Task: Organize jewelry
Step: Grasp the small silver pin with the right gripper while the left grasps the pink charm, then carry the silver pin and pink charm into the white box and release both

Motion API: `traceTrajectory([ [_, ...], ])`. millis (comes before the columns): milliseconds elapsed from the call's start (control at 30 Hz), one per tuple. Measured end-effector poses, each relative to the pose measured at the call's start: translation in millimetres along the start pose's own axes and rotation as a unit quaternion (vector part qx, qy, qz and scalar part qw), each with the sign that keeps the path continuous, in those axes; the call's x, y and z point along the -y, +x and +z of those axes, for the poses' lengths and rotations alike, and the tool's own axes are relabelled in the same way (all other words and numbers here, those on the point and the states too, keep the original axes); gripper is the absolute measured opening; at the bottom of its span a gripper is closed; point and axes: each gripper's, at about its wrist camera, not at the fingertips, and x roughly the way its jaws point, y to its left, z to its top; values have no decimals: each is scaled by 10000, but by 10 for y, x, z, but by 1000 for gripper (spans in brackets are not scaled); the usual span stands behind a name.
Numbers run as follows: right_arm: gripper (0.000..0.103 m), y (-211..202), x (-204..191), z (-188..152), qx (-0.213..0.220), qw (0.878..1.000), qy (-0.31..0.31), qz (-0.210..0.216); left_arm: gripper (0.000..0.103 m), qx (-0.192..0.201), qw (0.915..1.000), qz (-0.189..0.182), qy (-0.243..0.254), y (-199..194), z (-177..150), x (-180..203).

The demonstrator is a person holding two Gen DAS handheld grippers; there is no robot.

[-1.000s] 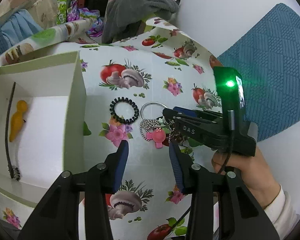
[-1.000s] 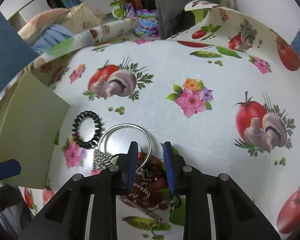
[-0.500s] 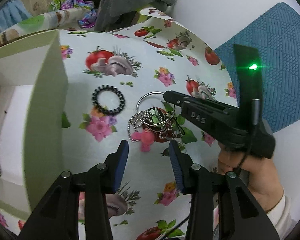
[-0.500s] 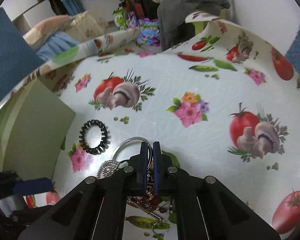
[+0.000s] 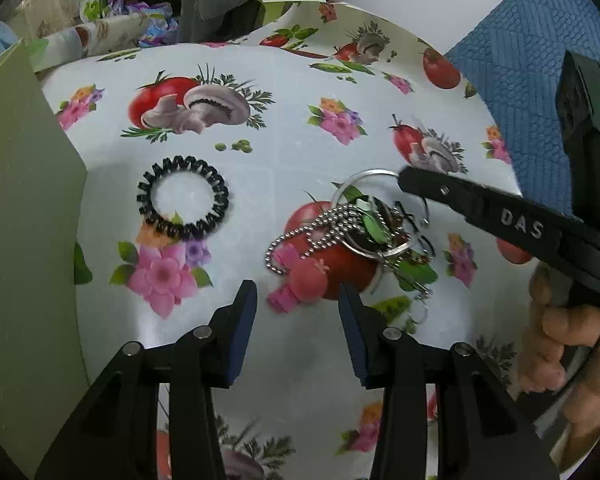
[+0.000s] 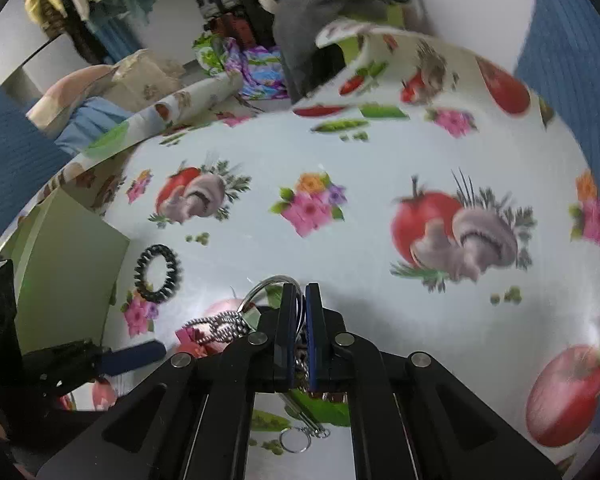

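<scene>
Bangle (image 6: pixel 269 285) pinched between right tool (image 6: pixel 299 300) fingers

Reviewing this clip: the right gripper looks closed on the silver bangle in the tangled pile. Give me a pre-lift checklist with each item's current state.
1. Right gripper shut on the silver bangle: ok, rim sits between the fingers.
2. Bangle free of the ball chain and key rings: not ok, they overlap in one pile.
3. Left gripper open and holding nothing: ok.
4. Left gripper out of the lift path: cannot tell, it sits close by the pink charm.
5. Black spiral hair tie apart from the pile: ok.
6. Room inside the green box: cannot tell, only its outer wall shows.
</scene>
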Motion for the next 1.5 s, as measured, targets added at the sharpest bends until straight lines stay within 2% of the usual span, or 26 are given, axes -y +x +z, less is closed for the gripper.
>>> traceTrajectory([
  [100,6,16,89,-43,-77,9998,193,77,43,89,9998,55,145,15,17,29],
  [233,18,-80,154,-97,-85,9994,311,114,42,166,9986,220,441,55,41,101],
  [267,19,-133,159,-118,-49,9994,320,131,40,173,9982,242,529,70,46,124],
  [300,20,-163,163,-133,-39,9994,318,142,32,165,9976,274,619,88,49,147],
  [333,21,-204,160,-160,-39,9994,308,152,30,164,9971,307,673,95,46,164],
  [433,21,-300,157,-260,-52,9994,303,165,29,170,9966,316,740,96,40,178],
  [500,21,-334,151,-333,-97,9994,273,174,28,159,9973,253,666,83,37,144],
  [533,21,-334,133,-372,-145,9996,213,130,23,155,9977,222,617,79,41,138],
  [667,21,-236,49,-519,-432,9990,-86,-37,23,202,9991,36,381,-19,37,75],
  [733,21,-170,-31,-569,-539,9978,-364,-100,23,189,9992,82,337,-45,30,58],
  [900,21,-58,-213,-611,-578,9943,-880,-174,23,158,9998,-9,143,-136,-26,-18],
  [1000,20,25,-281,-642,-639,9900,-1177,-434,23,159,9998,-97,-37,-192,-46,-74],
  [1033,19,31,-316,-646,-585,9883,-1305,-524,23,165,9998,-107,-80,-211,-56,-87],
  [1100,6,39,-338,-654,-554,9865,-1405,-637,23,174,9997,-102,-142,-251,-73,-101],
  [1200,3,28,-339,-663,-628,9872,-1324,-622,23,190,9994,-158,-249,-320,-95,-130],
  [1400,3,-142,-334,-657,-607,9954,-640,-377,23,261,9979,-217,-552,-527,-163,-211],
  [1500,3,-197,-373,-703,-592,9968,-400,-363,23,283,9979,-181,-550,-612,-200,-213],
])
